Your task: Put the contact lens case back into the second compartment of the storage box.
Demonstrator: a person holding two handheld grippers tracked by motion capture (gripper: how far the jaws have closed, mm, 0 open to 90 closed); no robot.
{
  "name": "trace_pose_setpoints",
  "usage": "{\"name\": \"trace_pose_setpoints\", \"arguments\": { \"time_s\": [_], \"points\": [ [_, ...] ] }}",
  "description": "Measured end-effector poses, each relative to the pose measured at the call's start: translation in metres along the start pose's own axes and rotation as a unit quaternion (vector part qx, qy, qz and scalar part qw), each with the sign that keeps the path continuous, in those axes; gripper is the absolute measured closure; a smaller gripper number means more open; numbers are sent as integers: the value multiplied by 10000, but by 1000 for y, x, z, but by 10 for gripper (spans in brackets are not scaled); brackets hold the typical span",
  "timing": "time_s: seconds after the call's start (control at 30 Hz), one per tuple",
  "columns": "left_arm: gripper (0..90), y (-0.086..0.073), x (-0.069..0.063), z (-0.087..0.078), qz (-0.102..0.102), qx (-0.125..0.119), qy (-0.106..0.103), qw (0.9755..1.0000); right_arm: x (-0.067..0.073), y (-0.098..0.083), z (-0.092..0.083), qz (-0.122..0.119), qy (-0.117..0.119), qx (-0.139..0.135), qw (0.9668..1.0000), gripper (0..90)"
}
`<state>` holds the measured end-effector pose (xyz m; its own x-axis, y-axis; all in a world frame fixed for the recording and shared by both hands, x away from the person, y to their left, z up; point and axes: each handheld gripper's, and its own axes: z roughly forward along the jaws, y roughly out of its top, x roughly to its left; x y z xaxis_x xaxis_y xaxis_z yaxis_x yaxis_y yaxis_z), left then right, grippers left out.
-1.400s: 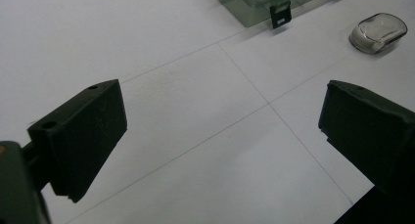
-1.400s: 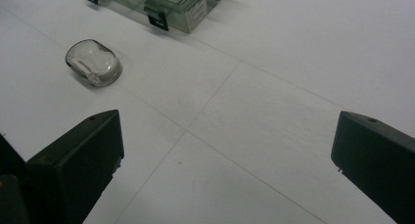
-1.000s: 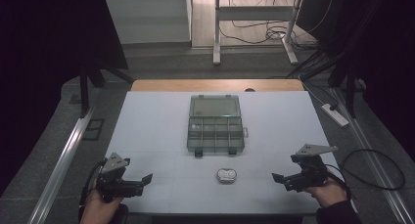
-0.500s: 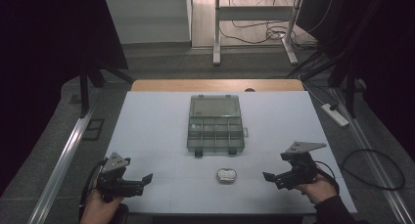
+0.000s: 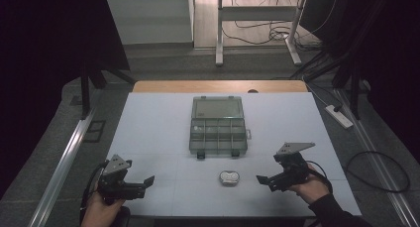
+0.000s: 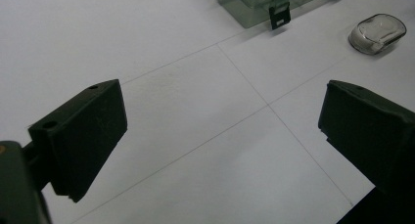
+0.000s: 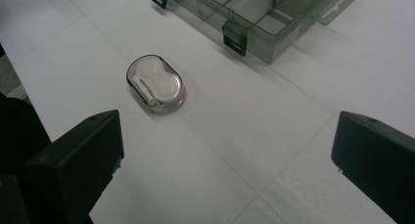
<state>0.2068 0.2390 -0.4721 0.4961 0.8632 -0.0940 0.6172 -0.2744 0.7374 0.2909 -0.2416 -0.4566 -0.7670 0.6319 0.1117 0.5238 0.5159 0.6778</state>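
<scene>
A clear grey compartment box (image 5: 218,127) stands lid-open at the table's middle; its front latches show in the left gripper view (image 6: 280,14) and right gripper view (image 7: 234,38). A small oval clear case (image 5: 229,177) holding two white round parts lies in front of it, lid closed. My right gripper (image 5: 265,183) hovers just right of the case, open, and the case (image 7: 155,84) sits ahead and left of its empty jaws (image 7: 227,121). My left gripper (image 5: 143,186) rests open near the front left edge; the case (image 6: 378,33) lies far off to its upper right.
The white table (image 5: 158,128) has a wooden strip along its far edge. A power strip (image 5: 339,116) and cables lie on the floor at right. A metal rail (image 5: 64,162) runs along the left, and desk legs (image 5: 218,33) stand beyond the table.
My right gripper has moved left toward the oval case and now points at it from closer. The left gripper, the box and the case have stayed put.
</scene>
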Motion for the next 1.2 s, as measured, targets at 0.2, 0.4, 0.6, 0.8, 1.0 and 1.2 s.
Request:
{"name": "trace_pose_setpoints", "arguments": {
  "time_s": [0.2, 0.4, 0.6, 0.8, 1.0, 1.2],
  "points": [
    [40, 0, 0, 0, -1, -3, -2, 10000, 3, 4, 6, -38, 7, 33, 10000, 0],
    [40, 0, 0, 0, -3, -4, -5, 10000, 5, 7, 11, -65, 41, 58, 10000, 0],
    [40, 0, 0, 0, 0, -5, -5, 10000, 7, 11, 18, -103, 102, 159, 9998, 0],
    [41, 0, 0, 0, 6, -6, -10, 10000, 10, 14, 24, -113, 142, 243, 9995, 0],
    [41, 0, 0, 0, 10, -4, -11, 10000, 13, 18, 32, -159, 234, 353, 9990, 0],
    [42, 0, 0, 0, 30, 4, 6, 10000, 16, 21, 39, -168, 296, 524, 9980, 0]
  ]
}}
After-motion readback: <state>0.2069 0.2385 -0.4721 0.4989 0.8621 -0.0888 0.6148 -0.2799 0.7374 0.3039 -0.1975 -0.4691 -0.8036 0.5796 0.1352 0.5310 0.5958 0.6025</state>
